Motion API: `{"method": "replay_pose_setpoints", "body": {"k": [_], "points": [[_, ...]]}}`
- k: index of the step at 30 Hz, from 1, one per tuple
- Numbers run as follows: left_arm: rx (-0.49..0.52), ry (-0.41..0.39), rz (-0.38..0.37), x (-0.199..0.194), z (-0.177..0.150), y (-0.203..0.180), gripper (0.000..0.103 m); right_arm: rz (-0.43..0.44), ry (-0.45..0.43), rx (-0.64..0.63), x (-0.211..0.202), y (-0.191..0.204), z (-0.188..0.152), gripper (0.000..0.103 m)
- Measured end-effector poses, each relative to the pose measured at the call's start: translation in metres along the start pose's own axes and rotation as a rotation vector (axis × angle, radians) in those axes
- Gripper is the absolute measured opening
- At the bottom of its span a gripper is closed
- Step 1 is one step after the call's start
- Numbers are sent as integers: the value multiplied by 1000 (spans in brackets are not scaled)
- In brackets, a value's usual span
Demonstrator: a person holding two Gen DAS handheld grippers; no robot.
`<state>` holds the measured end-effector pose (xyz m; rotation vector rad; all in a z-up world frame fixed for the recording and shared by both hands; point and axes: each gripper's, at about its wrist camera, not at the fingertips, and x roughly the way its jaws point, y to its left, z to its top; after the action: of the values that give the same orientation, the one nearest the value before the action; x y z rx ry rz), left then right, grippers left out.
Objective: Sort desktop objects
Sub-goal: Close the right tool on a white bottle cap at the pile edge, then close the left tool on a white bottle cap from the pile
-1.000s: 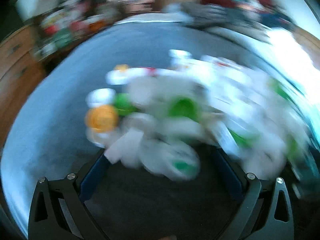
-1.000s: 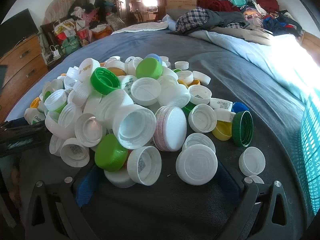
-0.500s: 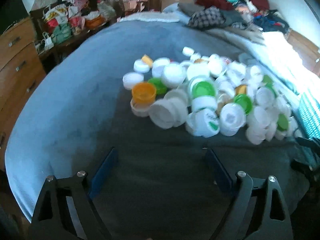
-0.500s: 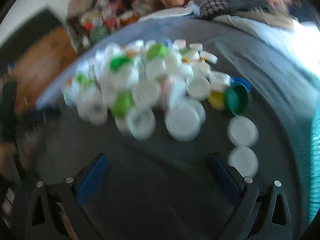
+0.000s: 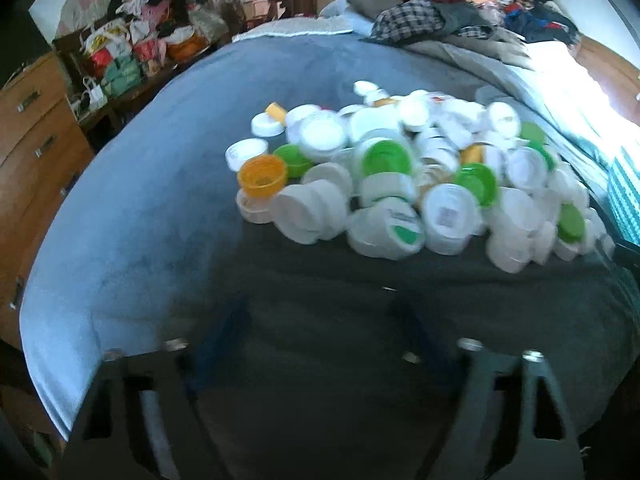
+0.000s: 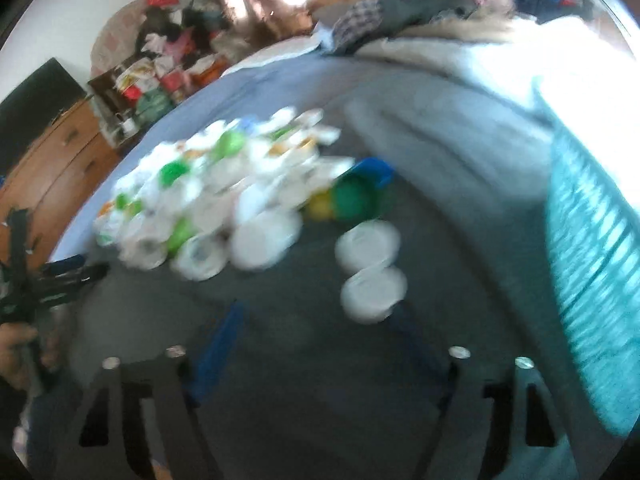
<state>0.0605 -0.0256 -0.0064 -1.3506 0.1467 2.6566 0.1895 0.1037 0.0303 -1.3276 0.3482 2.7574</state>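
Left wrist view is showing your left gripper [image 5: 320, 320] hanging over the dark grey blanket [image 5: 328, 380], fingers spread wide with nothing between them, well short of the heap. The pile of bottle caps [image 5: 404, 184] is sitting ahead of it on the bed, mostly white lids jumbled together, with several bright green ones mixed in. An orange cap [image 5: 262, 176] is perching at the pile's left edge, mouth up, on top of a white lid. Beyond the bed, a wooden dresser [image 5: 28, 152] is standing at the left.

Over on the right wrist view, everything is smearing with motion blur. Your right gripper [image 6: 318, 320] is splayed apart too, gripping nothing. Two white caps [image 6: 370, 270] are lying apart from the pile, one behind the other, the nearer one just beside the right fingertip [image 6: 404, 320]. A dark green cap [image 6: 354, 200] is tipping on its side at the heap's right edge, a blue cap [image 6: 374, 170] just behind it. A teal basket [image 6: 592, 272] is sitting at the far right.
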Motion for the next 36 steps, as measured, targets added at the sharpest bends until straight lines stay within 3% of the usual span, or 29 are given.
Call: {"method": "replay_pose_setpoints", "body": {"k": [1, 3, 6, 8, 10, 16, 18, 20, 21, 23, 25, 27, 31, 36], "points": [[-3, -11, -4, -4, -1, -1, 59, 20, 22, 9, 4, -6, 1, 59], [-27, -33, -7, -12, -4, 3, 57, 21, 31, -17, 7, -10, 2, 43], [-78, -52, 17, -15, -4, 21, 57, 22, 27, -42, 7, -11, 1, 41], [-114, -60, 33, -15, -1, 33, 57, -5, 25, -58, 8, -10, 1, 31], [-132, -70, 26, -13, 6, 45, 57, -1, 11, -60, 4, -9, 0, 32], [19, -94, -43, -1, 30, 46, 57, 13, -6, -29, -6, -10, -15, 32], [-11, -120, -86, 0, 41, 44, 58, 22, 2, -1, -3, -13, -20, 32], [-26, -179, -102, 1, 51, 42, 66, 19, -1, 6, -3, -13, -23, 33], [-24, -181, -76, 5, 54, 41, 74, 18, 0, 7, -2, -12, -22, 33], [-12, -109, 8, 22, 59, 37, 74, 21, 2, 8, -2, -10, -22, 34], [-27, -64, -23, 28, 54, 40, 75, 22, 5, 6, -3, -9, -21, 33], [-5, -19, 38, 31, 41, 41, 75, 31, 5, -5, -5, -7, -22, 33], [-74, -29, 25, 5, 13, 62, 72, 47, 2, -16, -9, -2, -29, 33], [-16, -88, 48, -13, 10, 61, 72, 55, -3, -8, -8, -1, -34, 33]]}}
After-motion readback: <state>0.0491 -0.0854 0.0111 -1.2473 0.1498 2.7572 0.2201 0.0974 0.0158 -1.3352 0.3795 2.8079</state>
